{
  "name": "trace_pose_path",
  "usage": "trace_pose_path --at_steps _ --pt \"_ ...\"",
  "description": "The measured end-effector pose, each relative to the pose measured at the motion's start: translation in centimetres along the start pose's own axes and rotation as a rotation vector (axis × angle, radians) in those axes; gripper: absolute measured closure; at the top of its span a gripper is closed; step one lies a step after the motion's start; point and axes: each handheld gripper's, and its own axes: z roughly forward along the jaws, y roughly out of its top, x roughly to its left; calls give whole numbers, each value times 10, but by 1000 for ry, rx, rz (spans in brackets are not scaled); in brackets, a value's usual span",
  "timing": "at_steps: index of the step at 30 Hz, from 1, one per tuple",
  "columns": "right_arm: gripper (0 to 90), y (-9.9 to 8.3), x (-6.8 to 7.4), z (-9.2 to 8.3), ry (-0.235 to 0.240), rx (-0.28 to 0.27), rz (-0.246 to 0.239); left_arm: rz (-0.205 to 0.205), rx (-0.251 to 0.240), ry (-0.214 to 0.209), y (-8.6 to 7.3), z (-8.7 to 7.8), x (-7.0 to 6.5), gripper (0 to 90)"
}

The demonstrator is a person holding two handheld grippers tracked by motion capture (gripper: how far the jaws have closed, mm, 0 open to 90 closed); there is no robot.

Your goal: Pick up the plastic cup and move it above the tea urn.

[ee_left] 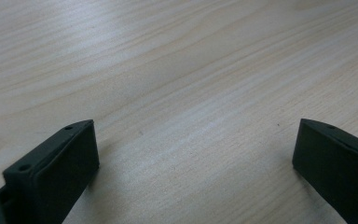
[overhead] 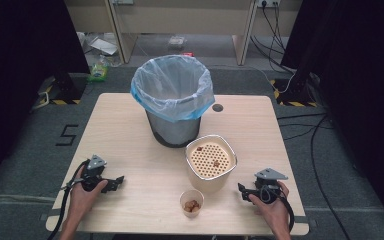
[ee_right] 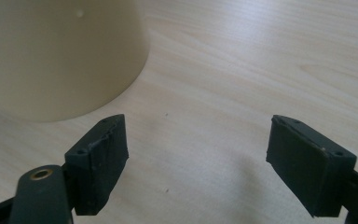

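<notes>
Wooden table [overhead: 130, 130] bears bin [overhead: 173, 100], strainer pot [overhead: 210, 161], cup [overhead: 191, 202], perhaps nuts; both tools released.

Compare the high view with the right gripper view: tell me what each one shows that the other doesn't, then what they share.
High view alone: the grey bin lined with a pale blue plastic bag, the perforated cream insert with brown bits on top of the container, the small paper cup of brown pieces, the left gripper and both hands.

Right gripper view alone: a close look at the right gripper, whose black jaws stand wide apart with nothing between them.

Both: the light wooden table and the cream container's wall, close to the right gripper.
</notes>
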Motion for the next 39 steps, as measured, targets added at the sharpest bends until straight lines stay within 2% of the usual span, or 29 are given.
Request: trace_pose_path --at_steps 3,6,19,23,29,31,34,39 --pt "219 -2 5 -3 6 3 -16 0 -1 0 0 0 0 0" --pt "224 -2 8 -5 12 -2 -2 1 0 -1 0 0 0 0" --pt "249 -5 21 -15 34 -12 -13 1 0 -1 0 0 0 0" --pt "262 -6 29 -20 56 -15 -16 1 0 0 0 0 0 0" --pt "303 -6 43 -30 93 -52 -5 1 0 -1 0 0 0 0" --pt "325 -6 51 -34 135 -69 -3 1 0 -2 0 0 0 0" --pt "352 -6 59 -38 156 -71 -9 1 0 -2 0 0 0 0" --pt "379 -2 68 -45 179 -86 -2 1 0 -2 0 0 0 0"
